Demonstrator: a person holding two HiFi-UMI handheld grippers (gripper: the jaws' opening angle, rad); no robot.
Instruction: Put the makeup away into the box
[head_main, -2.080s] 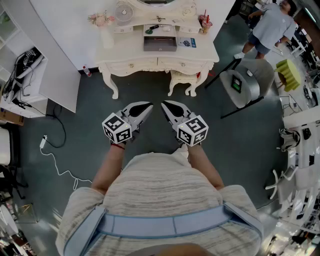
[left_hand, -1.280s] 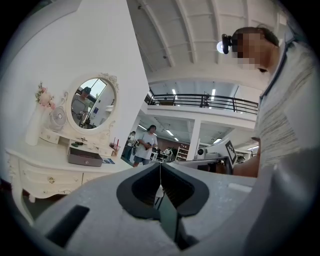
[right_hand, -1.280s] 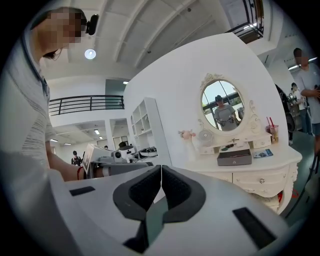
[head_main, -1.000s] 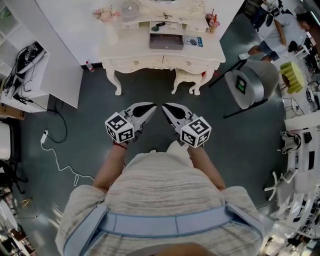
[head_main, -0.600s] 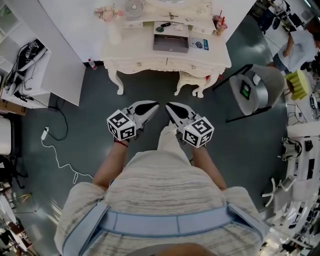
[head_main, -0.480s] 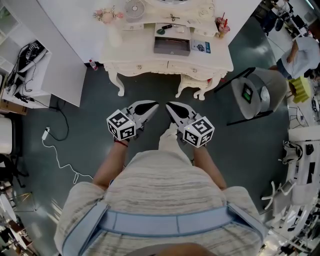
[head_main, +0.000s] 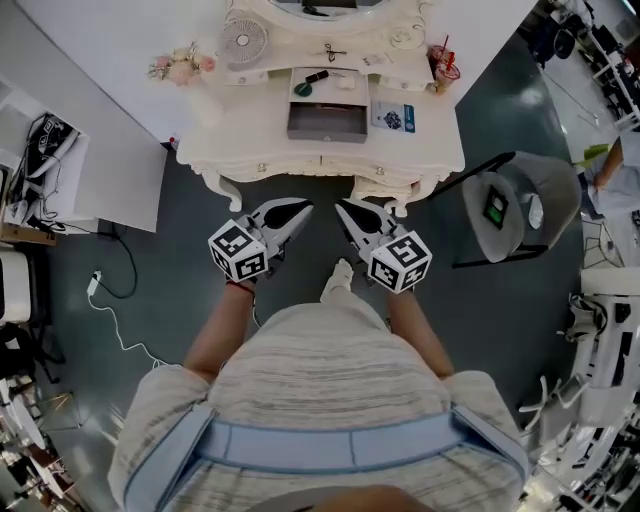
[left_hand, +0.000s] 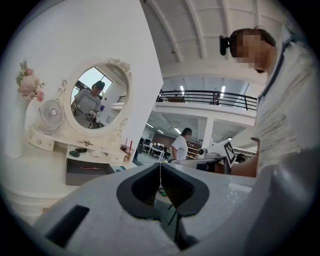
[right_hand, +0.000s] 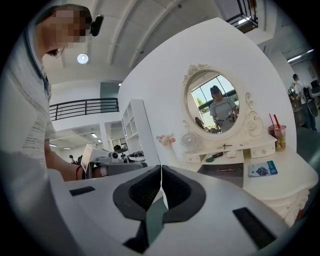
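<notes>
Both grippers are empty — the left gripper (head_main: 296, 209) and the right gripper (head_main: 347, 208) have their fingers closed on nothing, held just short of the desk (head_main: 245, 135). The makeup (head_main: 311, 81) lies on the desk behind the grey box (head_main: 327, 120). It seems that no piece is put away yet — all the work remains.

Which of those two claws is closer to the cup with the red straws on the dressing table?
The right claw. The cup stands at the right end of the dressing table, ahead and to that claw's right; the left claw is further to the left.
</notes>
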